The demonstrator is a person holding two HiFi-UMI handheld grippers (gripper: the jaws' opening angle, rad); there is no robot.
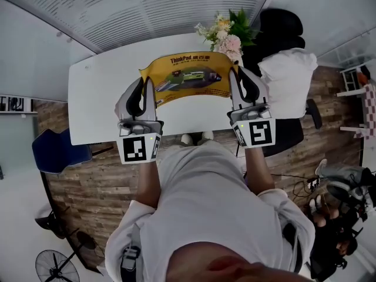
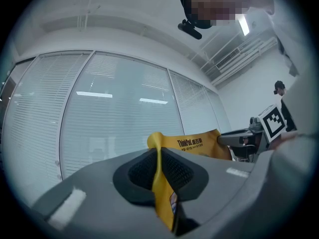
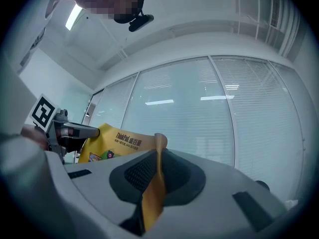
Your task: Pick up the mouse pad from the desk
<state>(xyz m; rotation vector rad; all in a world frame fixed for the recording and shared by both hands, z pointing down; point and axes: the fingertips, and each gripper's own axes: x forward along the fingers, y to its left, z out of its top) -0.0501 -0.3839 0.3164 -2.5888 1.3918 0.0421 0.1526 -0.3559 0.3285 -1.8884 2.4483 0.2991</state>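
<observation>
Window wall: glazed panels with closed white blinds, filling the background of both gripper views.
Surface: white rectangular top, seen from above in the head view; the person stands at its near edge.
Person: white top, both forearms stretched forward, one pair of tongs in each hand.
Black chair: at the right end of the surface, with a white garment draped over it.
Blue chair: on the wooden floor, below the surface's left near corner.
Mouse pad: yellow, printed with "ThinkPad" and a picture. Held up over the middle of the surface, stretched between the two pairs of tongs, its printed face towards the head camera and its top edge bowed upward. In both gripper views it stands against the window wall.
Left tongs: clamped on the left edge of the mouse pad; the thin yellow edge runs between the ribbed black pads, which press on it from both sides.
Right tongs: clamped on the right edge of the mouse pad in the same way, the edge pinched between the pads.
Flowers: pink and cream bunch with green leaves, on the far right corner of the surface, behind the mouse pad.
</observation>
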